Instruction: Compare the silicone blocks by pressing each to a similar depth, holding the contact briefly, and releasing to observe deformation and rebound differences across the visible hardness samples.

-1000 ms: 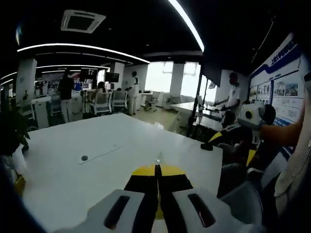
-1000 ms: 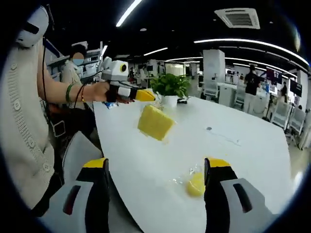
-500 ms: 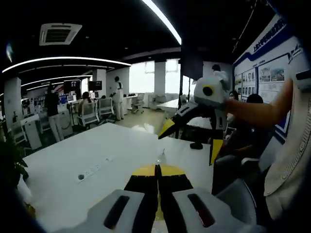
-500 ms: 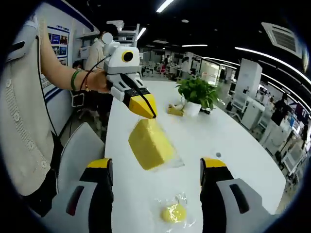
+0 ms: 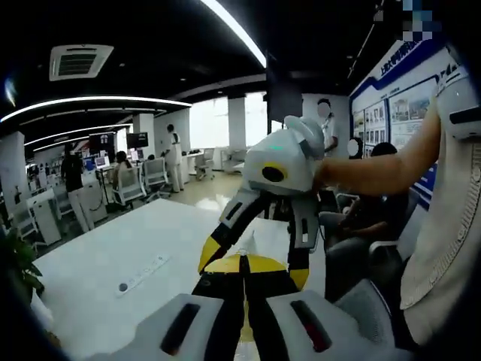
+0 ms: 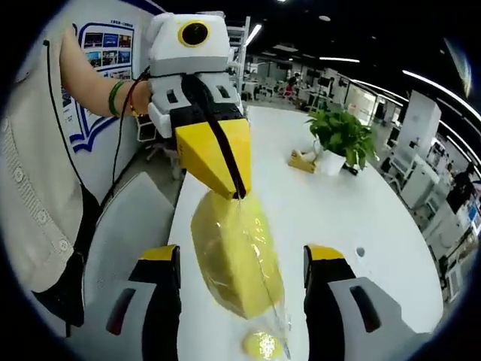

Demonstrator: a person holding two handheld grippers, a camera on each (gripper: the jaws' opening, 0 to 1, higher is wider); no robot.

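Your left gripper (image 6: 239,192) has its yellow jaws pinched together on the clear plastic wrap of the large yellow silicone block (image 6: 235,252), which hangs from the jaw tips above the near edge of the white table (image 6: 353,218). In the right gripper view the block sits between your right gripper's (image 6: 240,263) two jaws, which stand wide apart with nothing between the pads; whether they touch the block you cannot tell from here. Just below the big block, a small round yellow block (image 6: 263,344) in its own clear bag lies on the table close to the near edge.

To the block's right the tabletop runs open and bare as far as a potted plant (image 6: 342,139) with a small yellow object (image 6: 303,160) beside it. On the other side the table edge drops off to a grey chair (image 6: 124,233).

The left gripper view shows the far side instead: your right gripper (image 5: 252,263) reaches in from the right, jaws spread and pointing down, just ahead of the left gripper's closed tips (image 5: 242,259). Beyond it the white table (image 5: 98,271) stretches wide, with a power strip (image 5: 139,274) lying flat on it, and office chairs and standing people well behind.
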